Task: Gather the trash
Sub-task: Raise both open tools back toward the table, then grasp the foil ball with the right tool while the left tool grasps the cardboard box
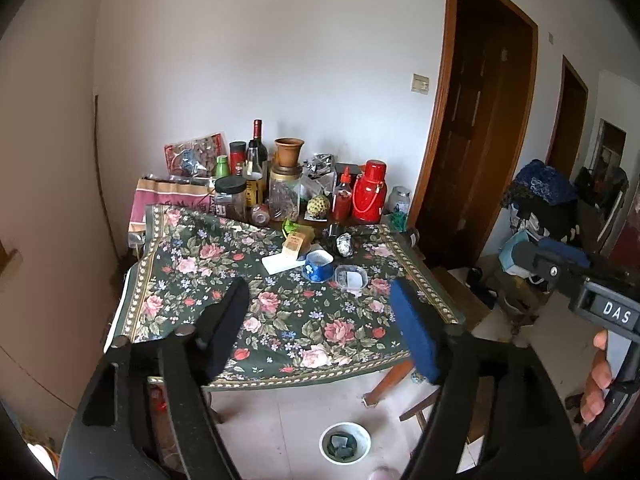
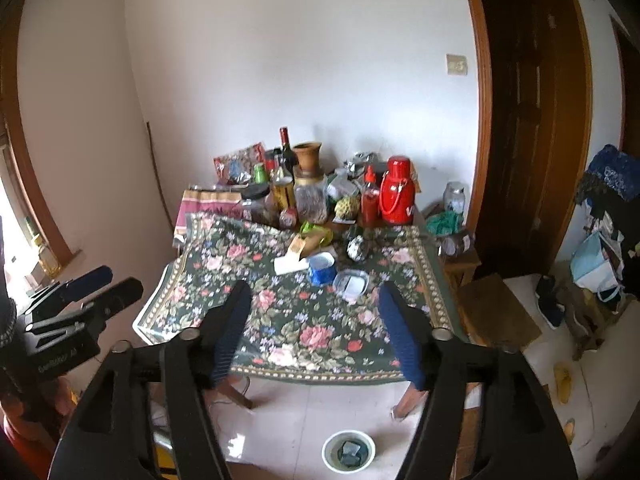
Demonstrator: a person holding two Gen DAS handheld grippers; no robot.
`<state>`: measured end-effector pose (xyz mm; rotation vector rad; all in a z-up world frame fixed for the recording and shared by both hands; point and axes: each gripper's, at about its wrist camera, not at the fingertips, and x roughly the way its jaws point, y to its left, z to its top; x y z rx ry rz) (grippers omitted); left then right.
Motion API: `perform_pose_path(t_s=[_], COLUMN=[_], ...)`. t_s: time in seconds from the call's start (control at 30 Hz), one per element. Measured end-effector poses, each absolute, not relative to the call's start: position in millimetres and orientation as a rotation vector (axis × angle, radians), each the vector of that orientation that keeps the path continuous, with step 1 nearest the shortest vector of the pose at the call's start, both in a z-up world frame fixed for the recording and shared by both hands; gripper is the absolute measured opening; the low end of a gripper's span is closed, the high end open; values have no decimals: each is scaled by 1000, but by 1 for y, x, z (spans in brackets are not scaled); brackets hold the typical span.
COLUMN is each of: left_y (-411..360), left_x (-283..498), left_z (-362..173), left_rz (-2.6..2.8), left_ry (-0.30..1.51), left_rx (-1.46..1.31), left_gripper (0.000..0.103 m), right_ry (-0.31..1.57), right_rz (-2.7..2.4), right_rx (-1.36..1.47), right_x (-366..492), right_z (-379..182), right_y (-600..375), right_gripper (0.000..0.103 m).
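Hovering high above the surface [image 1: 280,320], both tools parted and empty: left tool [image 1: 320,320] with jaws spread wide, right tool [image 2: 316,320] likewise open, nothing between the pads of either. Held back and raised, probably to survey the spread before choosing a piece.

Sitting on the floor at 6 o'clock below the near edge, a white bin [image 1: 345,441], already holding a few dark scraps, presumably the drop point. Lying on the floral cloth toward 12 o'clock, the likely trash: a blue paper cup [image 1: 318,266], tipped; a clear plastic container [image 1: 351,277] just beside it at 3 o'clock; a white card [image 1: 280,264] at 9 o'clock of the cup; a small tan carton [image 1: 296,243] and a crumpled foil ball [image 1: 344,245] further back.

Standing along the far wall edge, jars, bottles and a red thermos [image 1: 370,192], packed close, so little clearance behind the trash. Leaving the near half of the cloth bare, ample room for a straight descent. Crowding the 3 o'clock side, a wooden stool [image 2: 498,312] near the corner.
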<state>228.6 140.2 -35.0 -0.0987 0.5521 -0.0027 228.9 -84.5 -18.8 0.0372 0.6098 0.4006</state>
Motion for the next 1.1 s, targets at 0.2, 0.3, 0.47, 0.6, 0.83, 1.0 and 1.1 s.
perform_pose_path(t_s=[0.2,0.3,0.47,0.6,0.83,1.0,1.1], left_y=[126,119,105,94,78,79,85], left_x=[244,261,302,343,406,436,453], left_z=[-30,-30,-29,-27,-22,-27,-32], left_rz=[2,9,19,32,102,172,202], left_ry=[505,496,489,496,485,486,500], left_rx=[-79,-74,-83,-107,-163,-201,-205], left_gripper=[96,97,98,98,98,101,102], right_ry=[567,567,575,593,593,616,652], right_rz=[356,350,358,374,422,468,482], right_rx=[36,37,45,34,-3,-36,-48], right_x=[241,256,288,329,388,423,442], right_z=[-15,-17,-22,-22,-16,-22,-31], right_y=[-96,-105,-118,-128,-148,-151,-148], right_gripper=[80,80,80,80,80,80,80])
